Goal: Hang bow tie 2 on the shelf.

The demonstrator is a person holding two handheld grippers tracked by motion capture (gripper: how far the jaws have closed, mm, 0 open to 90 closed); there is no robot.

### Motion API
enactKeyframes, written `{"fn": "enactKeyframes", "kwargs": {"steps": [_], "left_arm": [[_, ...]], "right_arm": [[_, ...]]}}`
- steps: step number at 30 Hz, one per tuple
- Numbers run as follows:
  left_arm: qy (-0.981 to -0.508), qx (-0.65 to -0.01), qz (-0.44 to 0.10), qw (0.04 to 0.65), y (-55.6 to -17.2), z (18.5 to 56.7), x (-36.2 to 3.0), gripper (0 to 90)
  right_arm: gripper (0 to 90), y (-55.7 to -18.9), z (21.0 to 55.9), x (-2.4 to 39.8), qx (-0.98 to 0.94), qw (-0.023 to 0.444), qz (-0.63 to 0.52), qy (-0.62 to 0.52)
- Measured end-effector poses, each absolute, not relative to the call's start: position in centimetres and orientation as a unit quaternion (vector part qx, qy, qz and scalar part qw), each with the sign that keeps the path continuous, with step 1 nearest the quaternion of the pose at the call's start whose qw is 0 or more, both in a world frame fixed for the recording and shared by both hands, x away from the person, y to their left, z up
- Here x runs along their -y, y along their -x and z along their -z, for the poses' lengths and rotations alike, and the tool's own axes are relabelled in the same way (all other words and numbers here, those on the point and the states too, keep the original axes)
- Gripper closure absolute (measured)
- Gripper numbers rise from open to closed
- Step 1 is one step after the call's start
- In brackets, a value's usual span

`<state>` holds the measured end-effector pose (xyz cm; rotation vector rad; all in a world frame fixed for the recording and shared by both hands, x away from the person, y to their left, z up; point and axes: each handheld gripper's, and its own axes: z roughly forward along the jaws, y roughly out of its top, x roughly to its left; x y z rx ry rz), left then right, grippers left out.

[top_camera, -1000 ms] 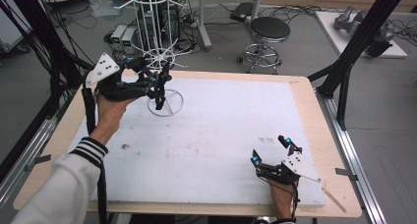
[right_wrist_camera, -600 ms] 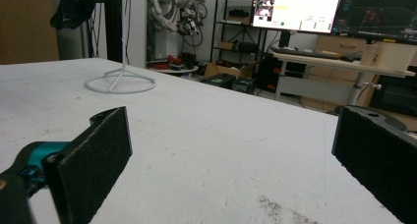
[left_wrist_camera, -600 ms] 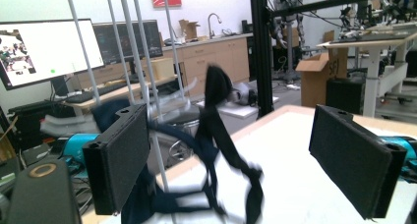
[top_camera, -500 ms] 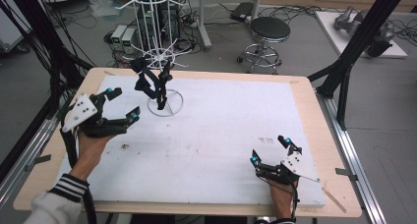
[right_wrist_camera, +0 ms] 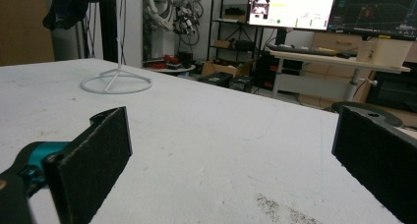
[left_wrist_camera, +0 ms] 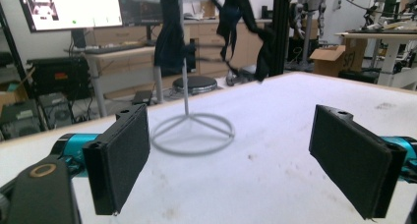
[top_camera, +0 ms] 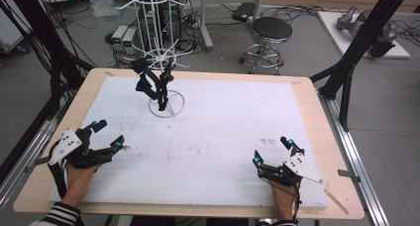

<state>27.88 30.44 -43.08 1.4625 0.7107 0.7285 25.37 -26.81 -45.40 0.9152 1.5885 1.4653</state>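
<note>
A white wire rack (top_camera: 159,52) stands on a ring base (top_camera: 167,104) at the back left of the white mat (top_camera: 223,122). Dark cloth pieces (top_camera: 152,83) hang from its lower tier. My left gripper (top_camera: 110,133) is open and holds nothing, low over the mat's near left, well short of the rack. In the left gripper view the gripper (left_wrist_camera: 231,165) faces the ring base (left_wrist_camera: 193,132) and the hanging cloths (left_wrist_camera: 171,35). My right gripper (top_camera: 271,150) rests open and holds nothing at the near right. From the right gripper (right_wrist_camera: 231,160) the base (right_wrist_camera: 116,81) lies far off.
The wooden table edge (top_camera: 44,161) frames the mat. Black frame posts (top_camera: 356,52) rise at the right and left of the table. A round stool (top_camera: 271,30) and cables sit on the floor behind. Smudges mark the mat's middle.
My left gripper has drawn back from the rack to the near left of the mat, leaving the dark cloth hanging there. The right gripper has not moved.
</note>
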Motion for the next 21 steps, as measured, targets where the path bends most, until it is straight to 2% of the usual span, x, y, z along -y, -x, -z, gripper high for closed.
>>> {"fn": "enactKeyframes", "kwargs": {"steps": [21], "left_arm": [[-0.623,-0.324,-0.332,0.63,-27.1,45.5,-30.5,16.0]], "right_arm": [[0.7,-25.4,45.4,26.8,-0.626,0.391,-0.574,-0.356]]}}
